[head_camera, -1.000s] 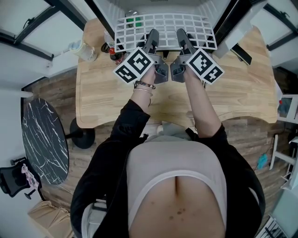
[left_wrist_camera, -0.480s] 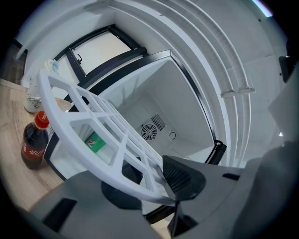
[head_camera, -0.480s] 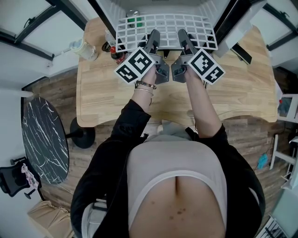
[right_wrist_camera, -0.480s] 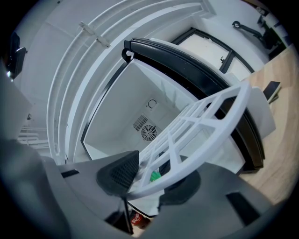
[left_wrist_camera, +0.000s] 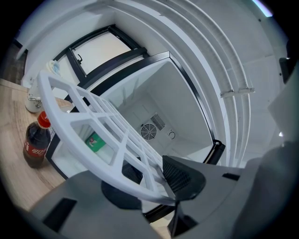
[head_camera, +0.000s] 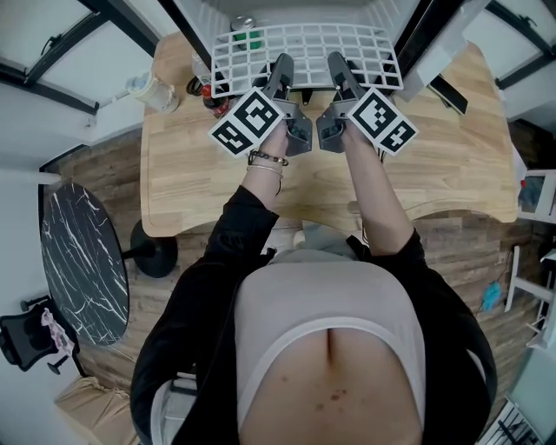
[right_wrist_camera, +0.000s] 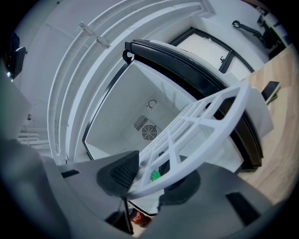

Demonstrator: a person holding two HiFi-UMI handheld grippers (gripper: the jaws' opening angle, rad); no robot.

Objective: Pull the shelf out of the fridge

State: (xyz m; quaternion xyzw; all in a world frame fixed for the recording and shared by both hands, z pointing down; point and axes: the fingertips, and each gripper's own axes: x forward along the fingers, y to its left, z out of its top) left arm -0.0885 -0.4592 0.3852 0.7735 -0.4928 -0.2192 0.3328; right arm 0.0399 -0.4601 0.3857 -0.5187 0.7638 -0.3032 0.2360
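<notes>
A white grid shelf (head_camera: 308, 48) sticks out of the open fridge (head_camera: 295, 9) over the wooden table. My left gripper (head_camera: 282, 68) is shut on the shelf's front rim (left_wrist_camera: 117, 179), left of the middle. My right gripper (head_camera: 337, 66) is shut on the same rim (right_wrist_camera: 182, 172), right of the middle. Both grippers lie side by side and level. Inside the fridge a green can (left_wrist_camera: 96, 141) stands under the shelf, and a round fan grille (right_wrist_camera: 148, 132) shows on the back wall.
A cola bottle (left_wrist_camera: 36, 142) and a pale jar (head_camera: 156, 94) stand on the wooden table (head_camera: 452, 165) left of the fridge. The open fridge door (head_camera: 439, 52) stands at the right. A round black marble table (head_camera: 82, 265) is at the lower left.
Both grippers and the shelf they hold have shifted very slightly up in the head view. Otherwise the scene is the same.
</notes>
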